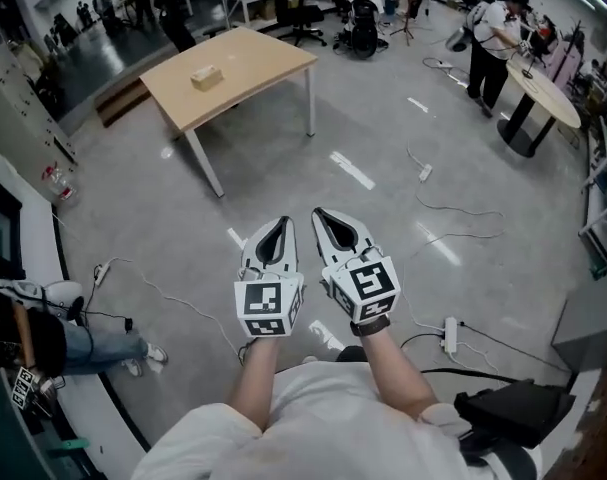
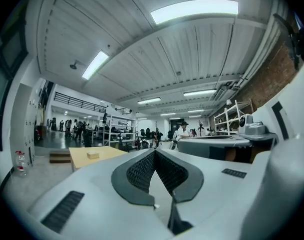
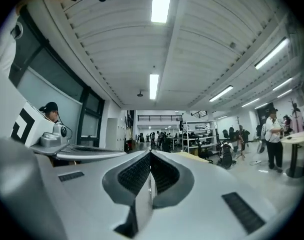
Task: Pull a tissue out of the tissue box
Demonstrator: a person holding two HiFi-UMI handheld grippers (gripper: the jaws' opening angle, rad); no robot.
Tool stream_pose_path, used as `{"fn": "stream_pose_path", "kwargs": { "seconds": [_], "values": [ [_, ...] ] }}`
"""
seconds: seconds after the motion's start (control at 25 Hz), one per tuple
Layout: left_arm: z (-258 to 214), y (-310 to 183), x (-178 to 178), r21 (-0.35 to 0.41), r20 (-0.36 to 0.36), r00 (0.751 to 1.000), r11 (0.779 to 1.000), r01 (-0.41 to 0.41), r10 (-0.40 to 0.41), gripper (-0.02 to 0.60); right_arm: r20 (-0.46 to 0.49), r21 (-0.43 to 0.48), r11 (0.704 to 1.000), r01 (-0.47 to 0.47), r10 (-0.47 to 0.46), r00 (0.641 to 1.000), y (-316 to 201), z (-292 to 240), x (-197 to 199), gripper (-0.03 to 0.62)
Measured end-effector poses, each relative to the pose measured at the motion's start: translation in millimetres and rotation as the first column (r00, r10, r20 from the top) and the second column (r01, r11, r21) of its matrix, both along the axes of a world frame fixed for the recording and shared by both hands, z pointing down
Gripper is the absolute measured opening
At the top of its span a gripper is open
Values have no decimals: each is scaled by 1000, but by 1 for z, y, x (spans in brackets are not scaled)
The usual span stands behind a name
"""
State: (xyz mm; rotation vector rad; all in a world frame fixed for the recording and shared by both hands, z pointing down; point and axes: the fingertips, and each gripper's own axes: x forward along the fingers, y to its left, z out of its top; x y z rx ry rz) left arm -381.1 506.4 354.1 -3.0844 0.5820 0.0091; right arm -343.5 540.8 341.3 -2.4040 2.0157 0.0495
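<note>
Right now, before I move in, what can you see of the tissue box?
The tissue box is a small, pale beige rectangular box, cardboard by the look of it. It lies flat on the light wooden table, roughly in the middle of the top, with its long side along the table's length. Only the tabletop touches it, and nothing else stands on the table beside it. It is too small in every view to tell whether a tissue sticks out of its top.

Tissue box [image 1: 206,77] on tan table [image 1: 268,60], far off
</note>
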Motion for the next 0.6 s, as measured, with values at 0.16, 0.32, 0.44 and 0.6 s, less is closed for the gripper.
{"fn": "stream_pose_path", "kwargs": {
  "seconds": [0.16,0.32,0.44,0.6],
  "values": [
    [2,-48,-30,-17,4,999,999,50,-50,3,-8,-19,1000,19,-19,1000,-53,1,-23,2],
    [3,-96,-41,-28,-5,992,991,128,-128,3,-32,-19,998,68,-68,997,-103,-3,-27,2],
    [7,-127,-30,-45,1,987,986,159,-159,3,-43,-40,996,78,-80,996,-134,1,-14,2],
    [3,-174,10,-43,-3,981,980,194,-194,2,-41,-52,991,124,-126,991,-181,3,26,2]
  ]
}}
